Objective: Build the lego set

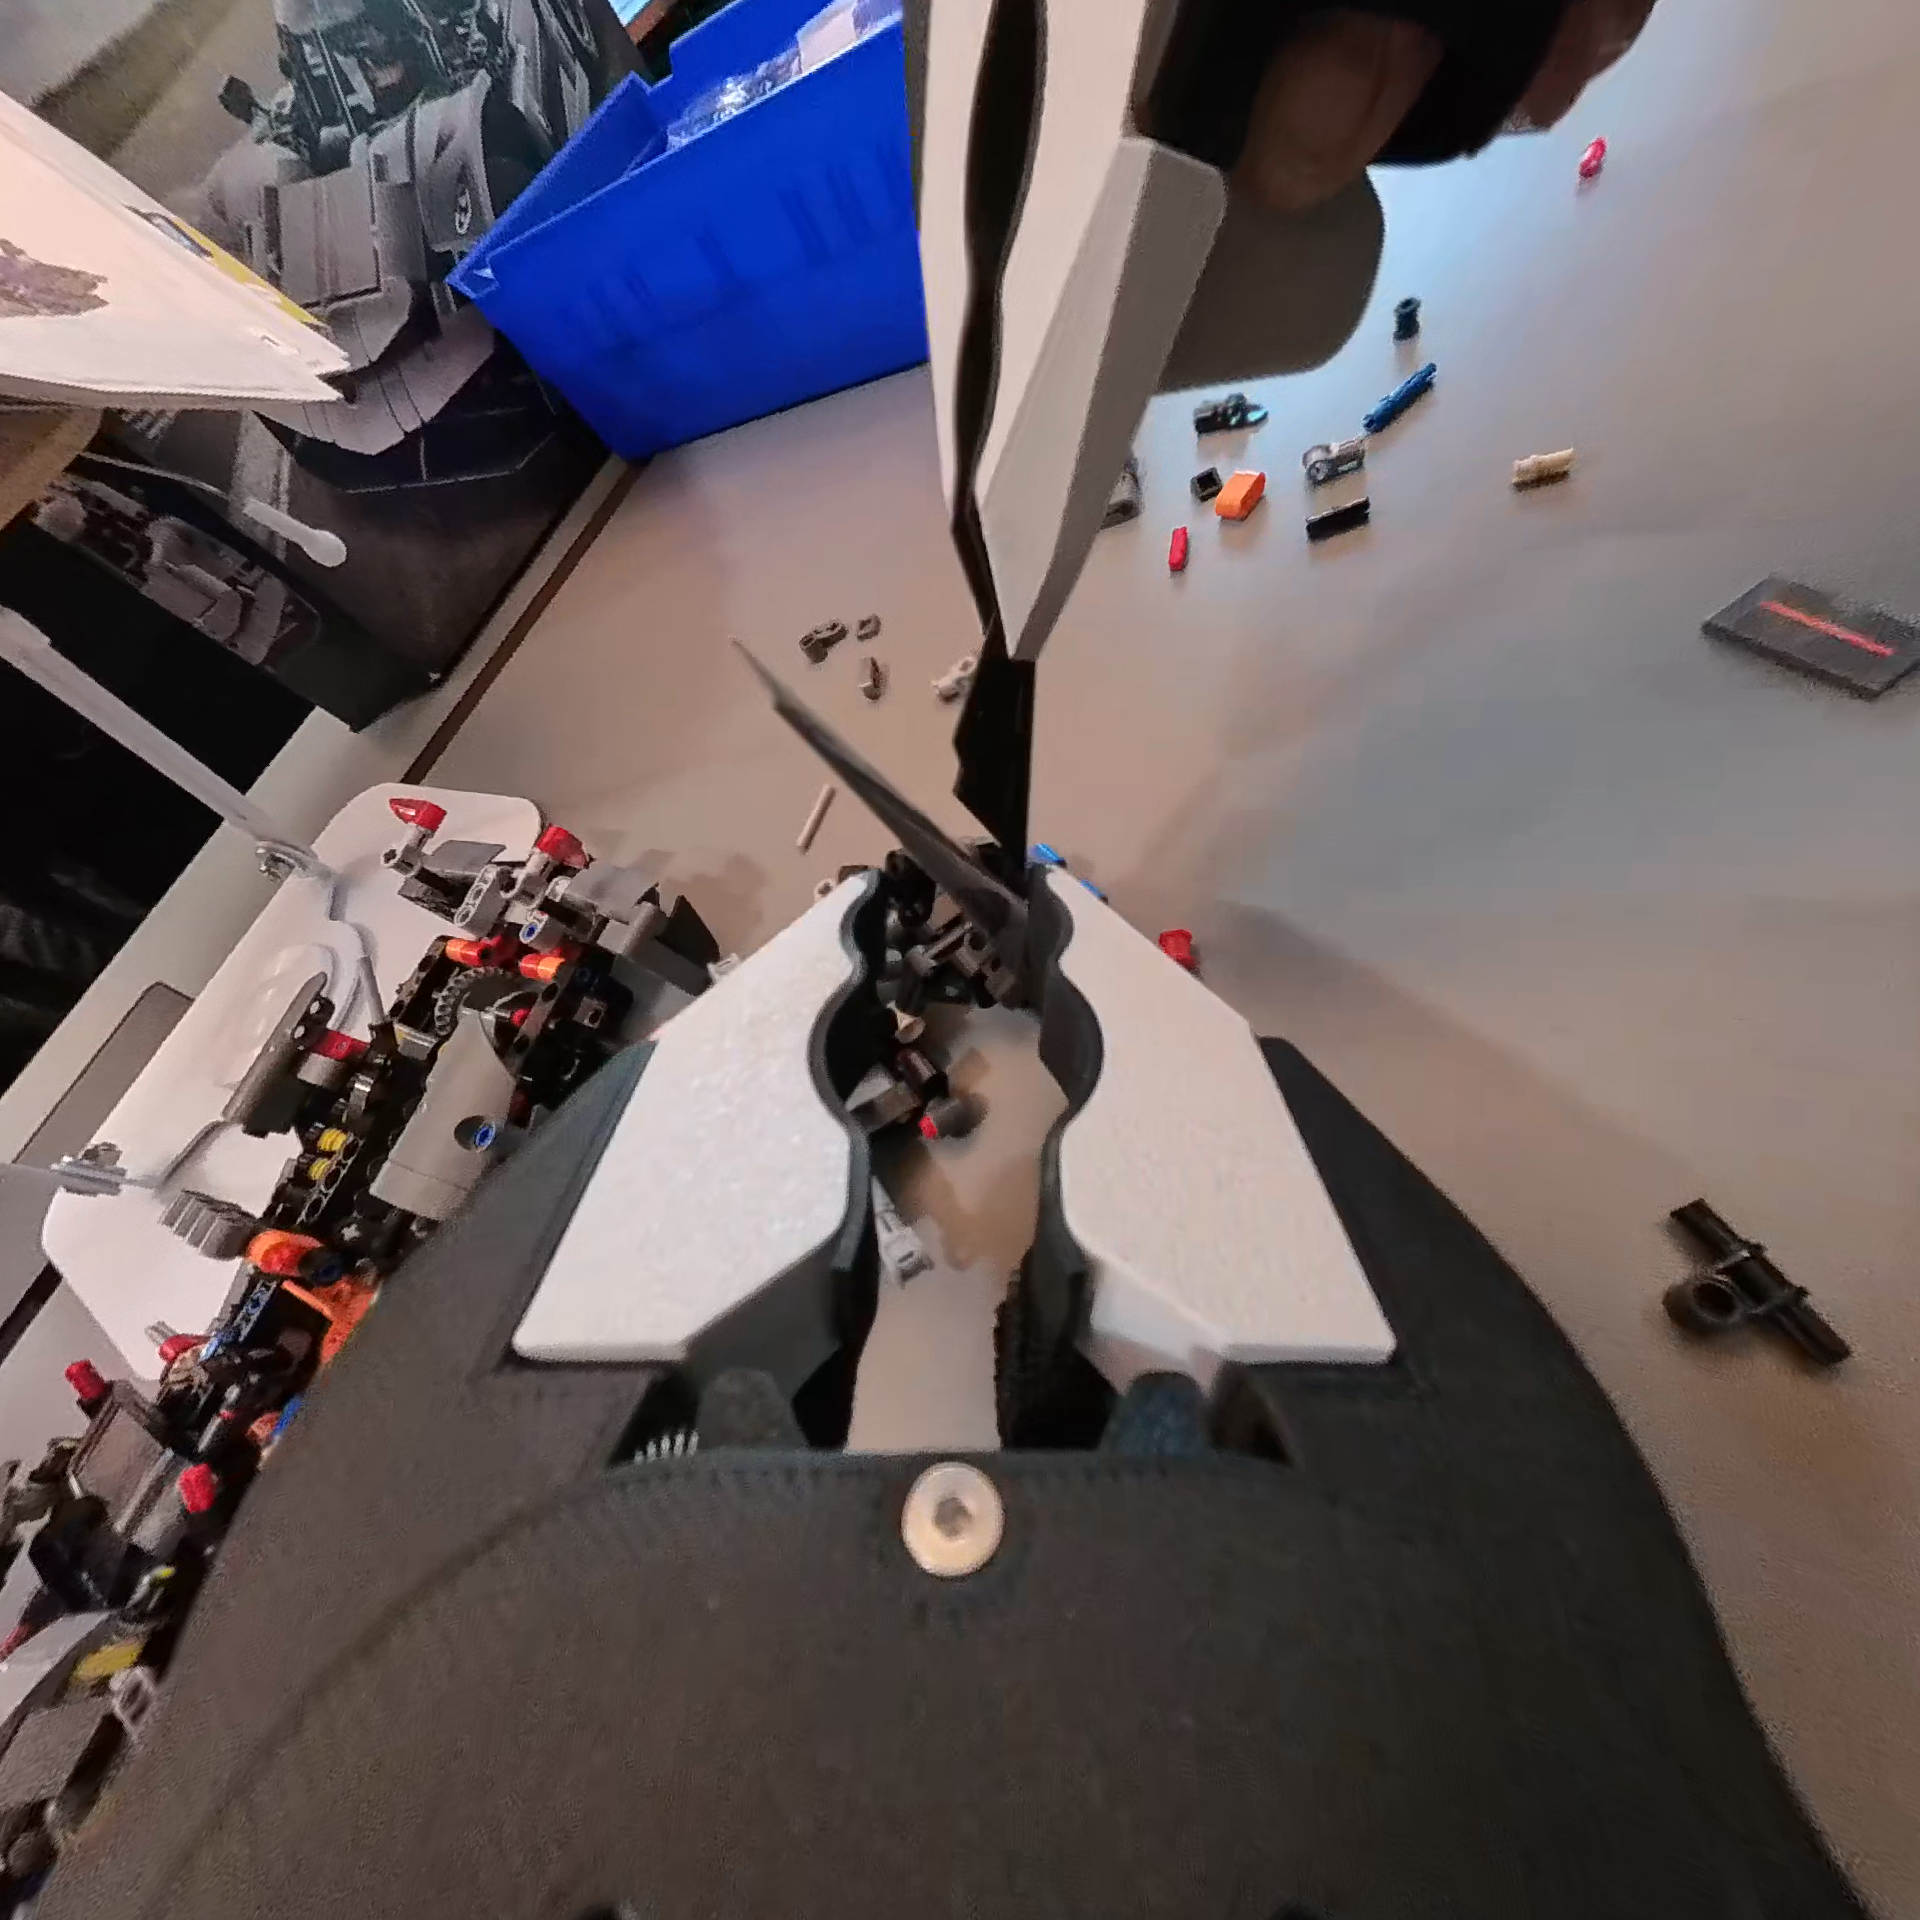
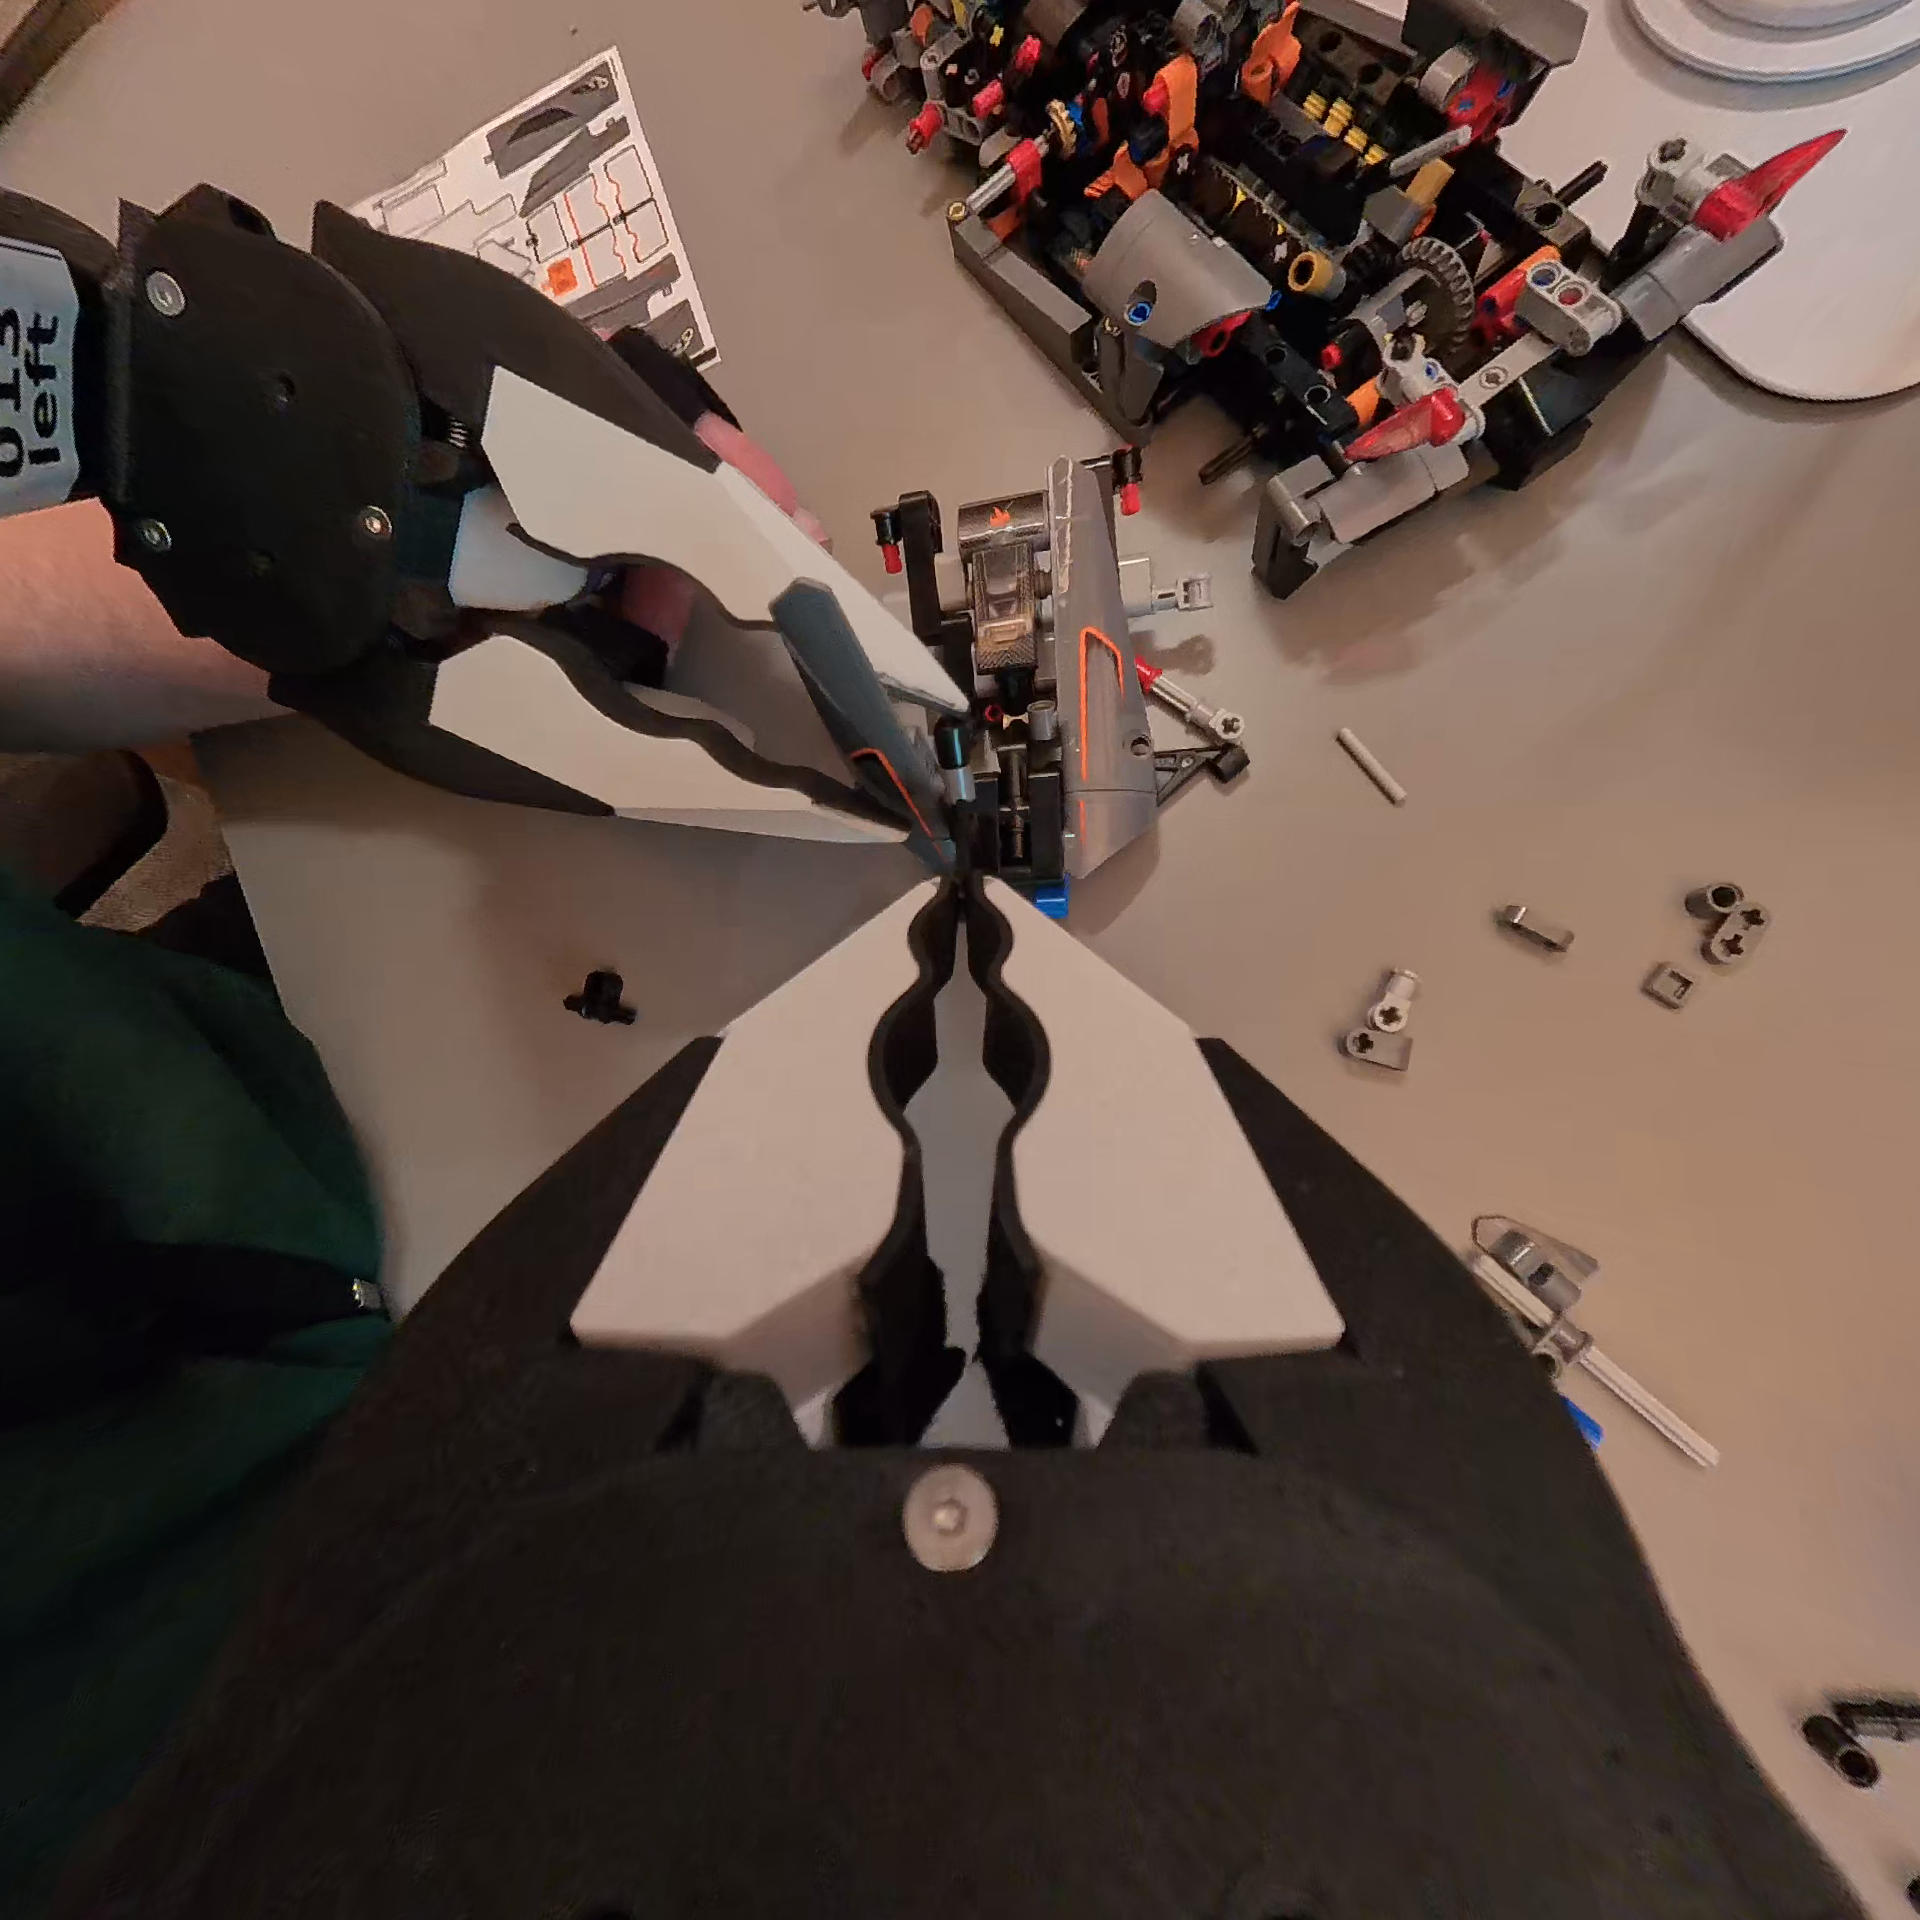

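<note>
We see the small sub-assembly [image 2: 1039, 675] standing on the table [image 2: 1455, 935], just in front of the big dark chassis build [image 2: 1340, 239] with its red and orange pins. Our left tool [image 1: 951, 914] is clamped on it — the white fingers [image 1: 748, 1091] straddle the dark beams, one tip pressed against a grey angled panel [image 2: 852, 686]. Our right tool [image 2: 961, 883] has its fingers drawn together on a thin black pin at the near edge of the same sub-assembly. Loose grey connectors [image 2: 1377, 1023] and a pale axle [image 2: 1369, 766] lie scattered nearby — a sticker sheet [image 2: 561, 208] sits farther back, and a blue bin [image 1: 707, 260] stands at the table's edge.
</note>
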`<state>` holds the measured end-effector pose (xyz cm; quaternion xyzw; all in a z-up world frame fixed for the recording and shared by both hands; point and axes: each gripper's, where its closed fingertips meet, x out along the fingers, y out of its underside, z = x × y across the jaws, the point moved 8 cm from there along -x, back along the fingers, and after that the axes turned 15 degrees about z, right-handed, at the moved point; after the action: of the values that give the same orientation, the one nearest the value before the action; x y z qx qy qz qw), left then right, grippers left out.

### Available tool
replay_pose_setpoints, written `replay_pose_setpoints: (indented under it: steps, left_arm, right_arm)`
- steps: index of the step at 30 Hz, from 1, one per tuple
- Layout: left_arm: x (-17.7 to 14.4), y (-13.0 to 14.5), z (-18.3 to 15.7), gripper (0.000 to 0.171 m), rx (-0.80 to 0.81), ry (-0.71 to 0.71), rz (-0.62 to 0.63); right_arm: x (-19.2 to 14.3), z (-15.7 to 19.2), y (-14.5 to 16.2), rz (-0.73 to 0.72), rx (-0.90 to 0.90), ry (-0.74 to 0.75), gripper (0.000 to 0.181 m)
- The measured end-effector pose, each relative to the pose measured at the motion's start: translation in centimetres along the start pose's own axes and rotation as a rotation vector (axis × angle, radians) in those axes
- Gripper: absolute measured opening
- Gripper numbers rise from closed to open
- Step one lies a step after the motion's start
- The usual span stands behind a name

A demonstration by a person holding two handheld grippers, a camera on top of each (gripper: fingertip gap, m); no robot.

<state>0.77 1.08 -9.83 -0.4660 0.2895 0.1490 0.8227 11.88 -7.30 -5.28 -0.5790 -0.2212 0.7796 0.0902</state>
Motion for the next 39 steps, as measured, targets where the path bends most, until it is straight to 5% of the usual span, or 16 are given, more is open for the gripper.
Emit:
replay_pose_setpoints:
  steps: [39]
  left_arm:
    - [0.4, -0.4, -0.4, 0.019, 0.077, -0.054, 0.036]
  right_arm:
    - [-0.5, 0.8, -1.5, 0.144, -0.054, 0.094, 0.000]
